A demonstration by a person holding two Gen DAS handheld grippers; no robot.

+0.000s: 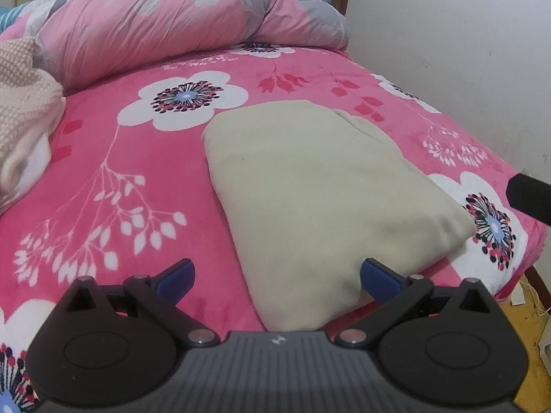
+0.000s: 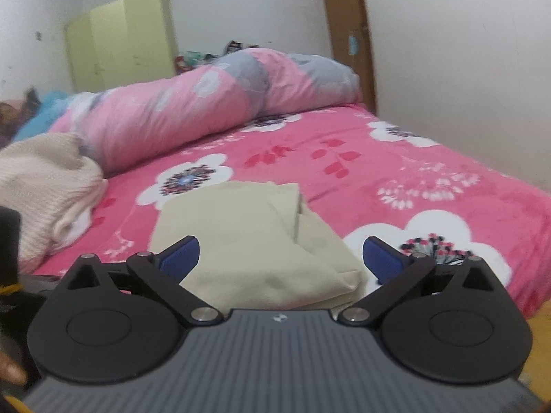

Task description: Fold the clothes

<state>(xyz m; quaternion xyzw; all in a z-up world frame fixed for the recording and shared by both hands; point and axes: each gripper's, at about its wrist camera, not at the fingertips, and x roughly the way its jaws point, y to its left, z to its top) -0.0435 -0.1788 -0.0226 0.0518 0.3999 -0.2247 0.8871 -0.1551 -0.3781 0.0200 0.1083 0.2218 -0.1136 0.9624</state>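
Observation:
A cream-coloured garment (image 1: pixel 320 199) lies folded into a flat rectangle on the pink flowered bed sheet (image 1: pixel 113 158), near the bed's front edge. My left gripper (image 1: pixel 277 277) hovers just over its near end, jaws wide apart, nothing between the blue pads (image 1: pixel 179 277). In the right wrist view the same folded garment (image 2: pixel 248 237) lies below and ahead of my right gripper (image 2: pixel 280 258), which stands open and empty, its blue pads (image 2: pixel 382 258) clear of the cloth. A dark tip of the right gripper (image 1: pixel 530 199) shows at the right edge of the left wrist view.
A rolled pink and grey duvet (image 1: pixel 165 24) lies across the back of the bed. A heap of knitted cream and white clothes (image 1: pixel 24 120) sits at the left. A white wall (image 1: pixel 465 51) runs along the right side. A pale green wardrobe (image 2: pixel 120 41) stands behind.

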